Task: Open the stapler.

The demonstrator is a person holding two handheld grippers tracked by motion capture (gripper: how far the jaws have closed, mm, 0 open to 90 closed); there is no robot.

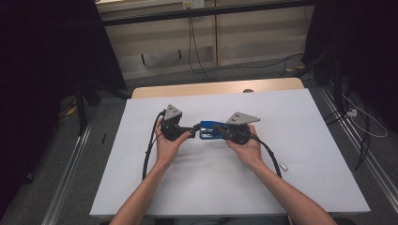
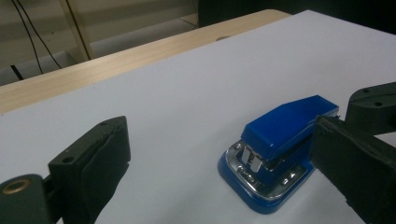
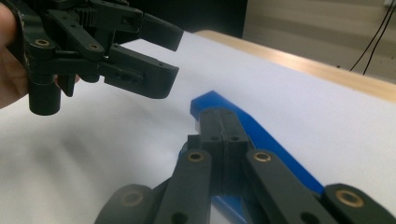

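A blue stapler [image 1: 207,131] lies on the white tabletop [image 1: 281,122] between my two grippers. In the left gripper view the stapler [image 2: 285,133] shows its metal front end, between and beyond the jaws. My left gripper [image 2: 219,137] is open wide with nothing gripped, just left of the stapler [image 1: 191,131]. My right gripper [image 3: 220,125] is shut, its pads together over the rear part of the stapler [image 3: 271,140]. Whether it touches the stapler I cannot tell. The left gripper [image 3: 173,57] hangs open farther off in the right gripper view.
A small silver object [image 1: 283,165] lies on the white top to the right of the right forearm. A wooden strip [image 1: 216,87] runs along the table's far edge. Cables [image 1: 150,150] trail from both grippers toward the person.
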